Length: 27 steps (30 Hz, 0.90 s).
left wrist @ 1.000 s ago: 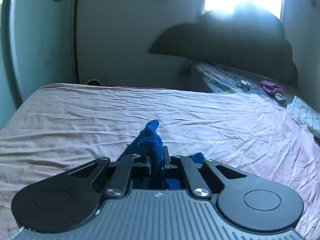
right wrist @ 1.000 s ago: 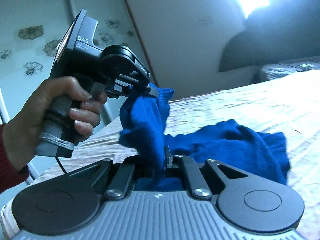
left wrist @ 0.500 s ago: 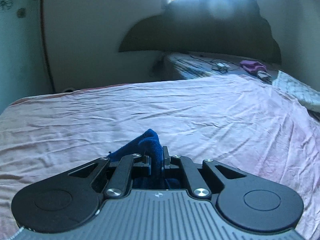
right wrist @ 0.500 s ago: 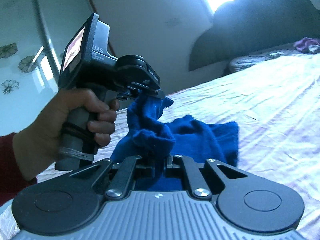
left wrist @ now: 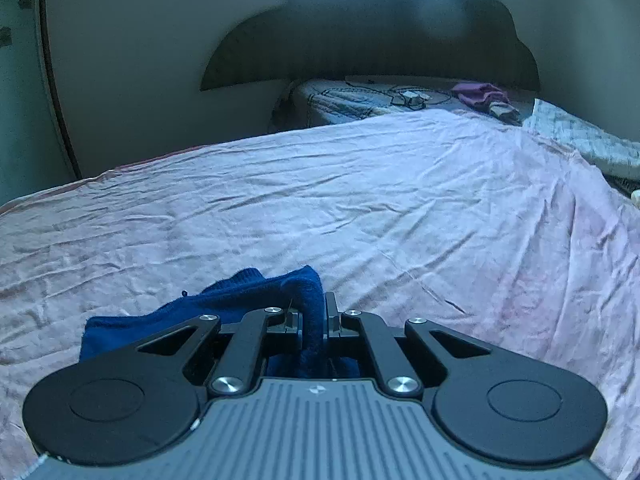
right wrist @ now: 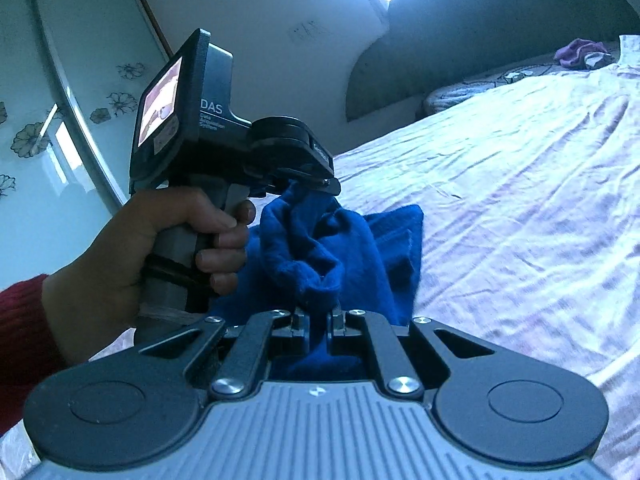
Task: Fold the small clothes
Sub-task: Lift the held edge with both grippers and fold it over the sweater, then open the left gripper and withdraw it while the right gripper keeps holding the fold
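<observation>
A small blue knit garment (right wrist: 352, 256) lies bunched on the pink bedsheet (right wrist: 520, 200). My left gripper (left wrist: 311, 314) is shut on one edge of the blue garment (left wrist: 224, 304), low over the sheet (left wrist: 320, 200). It also shows in the right wrist view (right wrist: 320, 182), held by a hand, with cloth hanging from its tips. My right gripper (right wrist: 318, 320) is shut on another bunched edge of the garment, close beside the left one. The rest of the cloth lies folded on the sheet beyond them.
A dark headboard (left wrist: 380, 40) stands at the far end. A patterned pillow area with cables (left wrist: 380, 98) and a purple cloth (left wrist: 480, 94) lie near it. A checked white cloth (left wrist: 580, 140) is at the far right. A floral-glass wardrobe (right wrist: 60, 120) stands left.
Both grippers have come lower and closer to the sheet with the garment. The spread-out cloth has gathered into a more compact folded pile. The grippers now sit closer together.
</observation>
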Available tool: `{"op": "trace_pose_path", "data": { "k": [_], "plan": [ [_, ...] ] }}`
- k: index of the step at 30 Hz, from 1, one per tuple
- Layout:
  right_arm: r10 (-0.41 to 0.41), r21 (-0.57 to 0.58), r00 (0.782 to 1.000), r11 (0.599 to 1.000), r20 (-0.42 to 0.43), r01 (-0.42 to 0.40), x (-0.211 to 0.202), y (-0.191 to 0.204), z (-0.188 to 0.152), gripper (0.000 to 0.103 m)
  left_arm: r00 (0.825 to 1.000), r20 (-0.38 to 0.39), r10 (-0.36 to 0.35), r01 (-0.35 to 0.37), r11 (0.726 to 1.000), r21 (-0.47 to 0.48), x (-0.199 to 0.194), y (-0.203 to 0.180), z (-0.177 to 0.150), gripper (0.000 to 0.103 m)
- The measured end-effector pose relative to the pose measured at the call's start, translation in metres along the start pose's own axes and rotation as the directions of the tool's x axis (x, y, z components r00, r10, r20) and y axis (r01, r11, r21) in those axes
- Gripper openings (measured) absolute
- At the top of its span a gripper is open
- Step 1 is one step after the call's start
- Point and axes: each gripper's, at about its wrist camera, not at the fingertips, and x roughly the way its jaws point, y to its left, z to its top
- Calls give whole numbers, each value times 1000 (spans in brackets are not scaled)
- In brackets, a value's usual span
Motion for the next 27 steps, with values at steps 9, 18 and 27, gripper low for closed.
{"op": "trace_pose_path", "data": {
  "k": [9, 18, 27],
  "plan": [
    [-17, 10, 1000, 1000, -7, 17, -5, -3, -3, 7, 1000, -18, -3, 3, 1000, 20, 6, -14, -4, 7],
    [-23, 22, 999, 999, -31, 24, -5, -10, -6, 7, 999, -49, 20, -17, 999, 45, 17, -24, -10, 20],
    [-21, 38, 999, 999, -45, 23, 0, -15, -10, 7, 999, 14, 50, -50, 999, 18, -4, -17, 2, 70]
  ]
}}
